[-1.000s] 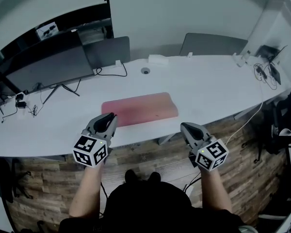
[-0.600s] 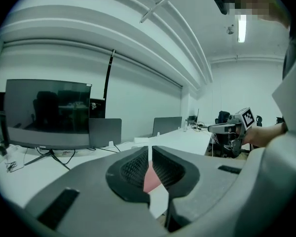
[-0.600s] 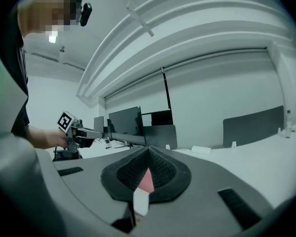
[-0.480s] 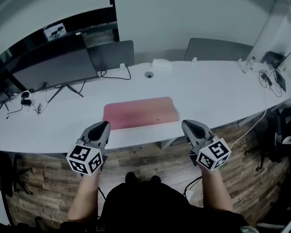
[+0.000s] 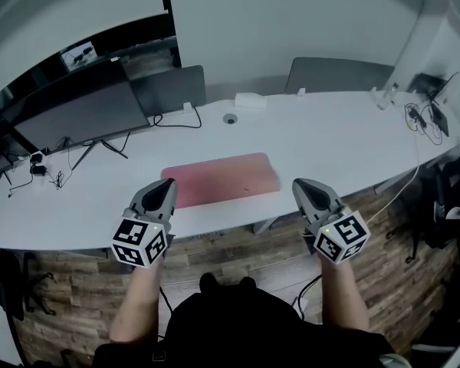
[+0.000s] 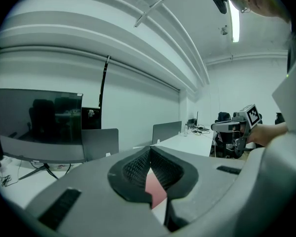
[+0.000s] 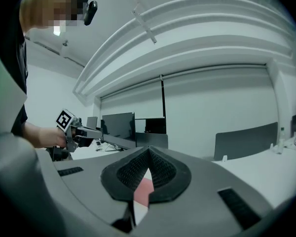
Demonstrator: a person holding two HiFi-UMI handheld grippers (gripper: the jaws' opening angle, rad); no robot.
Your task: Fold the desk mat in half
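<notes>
Desk mat: pink, one piece, lying flat on the white counter near its front edge, between the two tools and held by neither.

Left tool: closed and empty. Its jaws have just been closing, with nothing between them. In the left gripper view the pads meet, and the mat shows only as a pink sliver beyond and below them. A second ago its tip sat at the mat's near left corner. Now it appears lifted clear and drawn slightly toward the person.

Right tool: closed and empty, as it was a second ago. It is just off the mat's near right corner and a little higher than before. The mat shows past its shut pads.

Surroundings: dark monitors and cables at the counter's far left, unchanged.

Assessment: the left tool's release of the corner and the rise of both tools suggest the handling is over. The mat's narrow, thick-edged outline suggests it is already doubled, though the fold line cannot be confirmed.
</notes>
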